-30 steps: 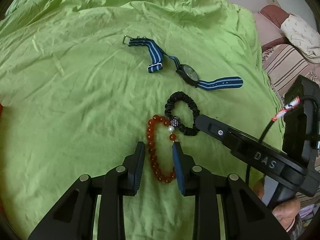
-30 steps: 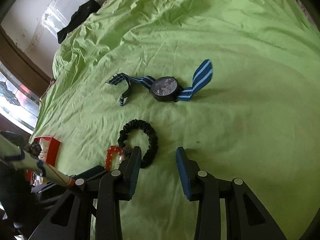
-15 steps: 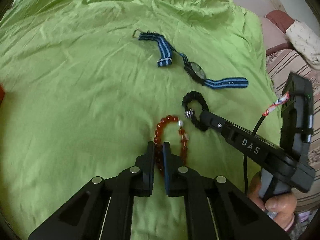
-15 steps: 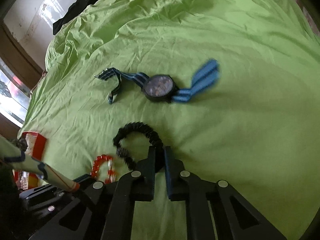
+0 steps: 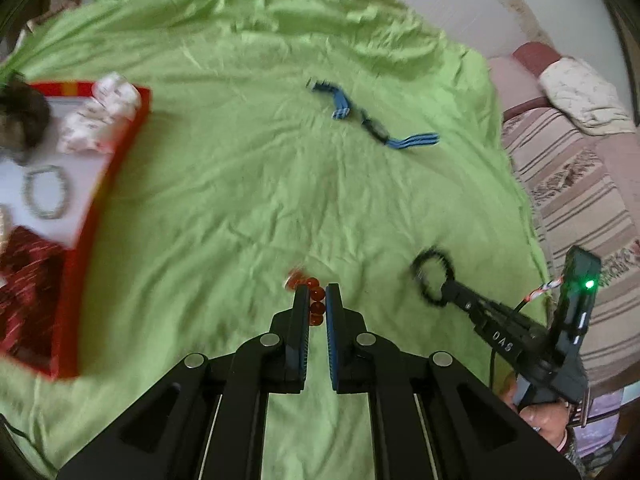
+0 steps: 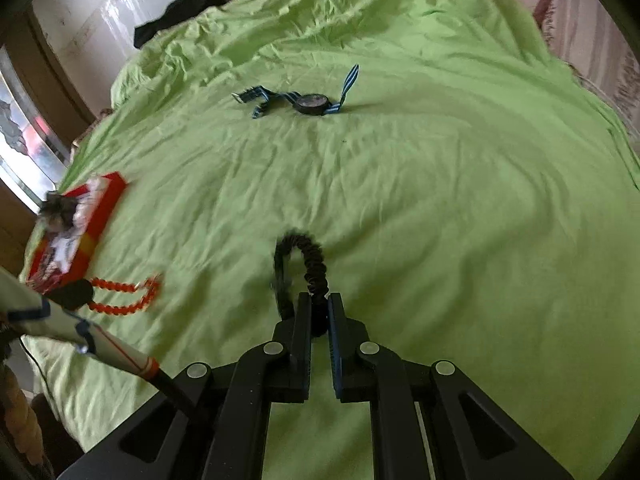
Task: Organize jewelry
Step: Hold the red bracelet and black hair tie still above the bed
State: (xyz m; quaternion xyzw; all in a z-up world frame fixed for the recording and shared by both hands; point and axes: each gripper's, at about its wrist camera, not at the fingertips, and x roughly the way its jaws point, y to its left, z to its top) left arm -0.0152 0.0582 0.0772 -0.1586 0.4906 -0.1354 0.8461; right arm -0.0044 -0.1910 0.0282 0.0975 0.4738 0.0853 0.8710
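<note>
My left gripper [image 5: 317,294] is shut on a red bead bracelet [image 5: 314,300], held above the green bedsheet [image 5: 240,200]; in the right wrist view the bracelet [image 6: 124,296] hangs from it at the left. My right gripper [image 6: 319,304] is shut on a black scrunchie bracelet [image 6: 310,264], also lifted; in the left wrist view the scrunchie [image 5: 434,276] dangles at the right. A watch with a blue striped strap [image 6: 312,101] lies farther back on the sheet. A red box [image 5: 100,184] with a white inside stands at the left, holding a pale bead bracelet [image 5: 46,192].
The red box [image 6: 76,232] also holds white crumpled paper [image 5: 100,116], a dark furry item [image 5: 20,124] and dark red cloth [image 5: 28,280]. A striped sofa [image 5: 576,184] with a cushion lies beyond the sheet's right edge. A dark garment [image 6: 180,12] lies at the far wall.
Both grippers closed, the left on the red bracelet and the right on the black scrunchie. Both then lifted and swung left, bringing the red box into view.
</note>
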